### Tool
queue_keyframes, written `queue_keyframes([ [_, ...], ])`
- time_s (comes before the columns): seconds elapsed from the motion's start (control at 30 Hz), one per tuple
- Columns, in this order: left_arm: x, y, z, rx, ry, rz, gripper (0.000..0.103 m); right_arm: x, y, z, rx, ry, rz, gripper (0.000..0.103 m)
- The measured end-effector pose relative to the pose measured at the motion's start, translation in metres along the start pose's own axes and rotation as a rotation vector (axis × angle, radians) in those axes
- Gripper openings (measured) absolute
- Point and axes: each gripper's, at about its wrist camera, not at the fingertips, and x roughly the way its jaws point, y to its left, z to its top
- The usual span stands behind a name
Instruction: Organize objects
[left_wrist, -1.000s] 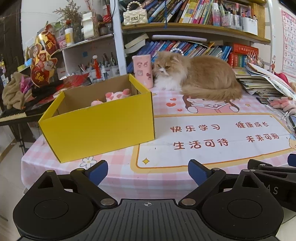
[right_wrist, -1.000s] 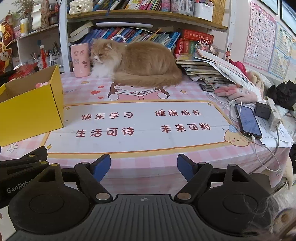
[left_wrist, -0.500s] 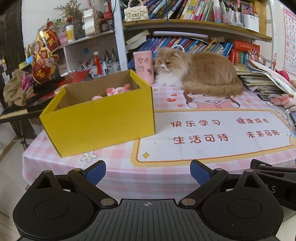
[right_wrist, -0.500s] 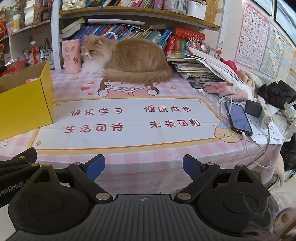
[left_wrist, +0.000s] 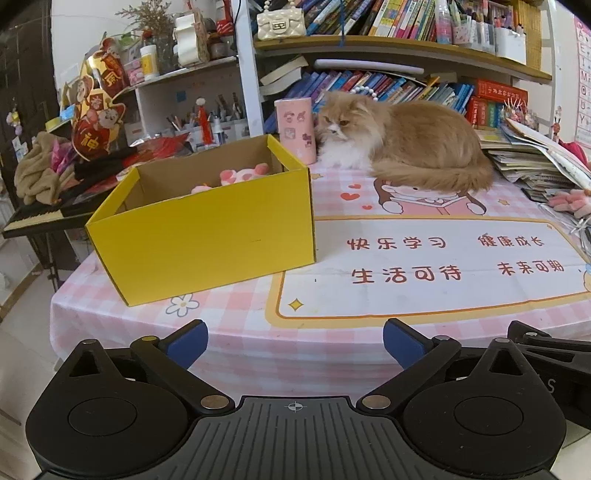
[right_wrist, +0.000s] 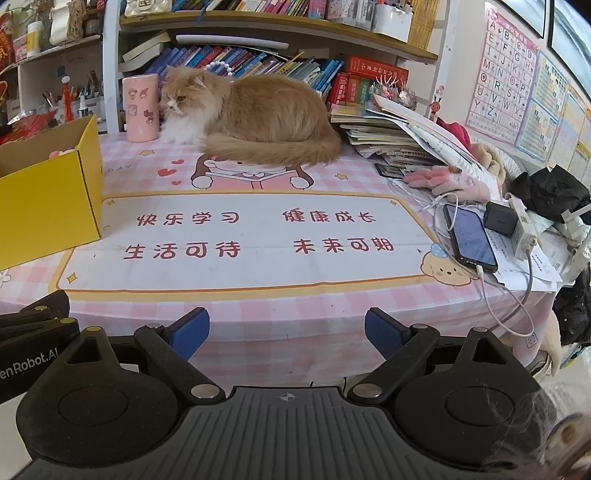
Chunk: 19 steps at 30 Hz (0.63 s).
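The left gripper (left_wrist: 293, 341) hangs at the near edge of the worktop (left_wrist: 236, 332), its jaws wide with nothing between them; they have just been opening further. The right gripper (right_wrist: 286, 332) sits beside it, jaws also spread wide and empty after opening within the last second. A yellow box (left_wrist: 207, 247) stands on the left part of the pink checked cloth, open-topped, with pink plush toys (left_wrist: 242, 175) inside (only their tops show). Behind it a pink cup (left_wrist: 295, 129) stands just beside a fluffy orange cat (left_wrist: 410, 147) lying on the cloth. A phone (right_wrist: 469, 240) lies on the right, plugged into a white cable (right_wrist: 509, 306).
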Motion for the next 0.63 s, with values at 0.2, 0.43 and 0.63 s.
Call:
queue_keyframes([
  [0.2, -0.0001, 0.0004, -0.0003, -0.004, 0.004, 0.007, 0.102, -0.0005, 0.0006, 0.0008, -0.006, 0.001, 0.002, 0.091],
  [0.43, 0.0010, 0.0011, -0.0004, -0.005, 0.010, 0.016, 0.102, 0.0009, 0.0026, 0.0016, -0.015, 0.005, 0.004, 0.091],
  [0.63, 0.0023, 0.0012, -0.0003, -0.002, 0.012, 0.024, 0.102, 0.0026, 0.0042, 0.0011, -0.017, 0.009, 0.005, 0.091],
])
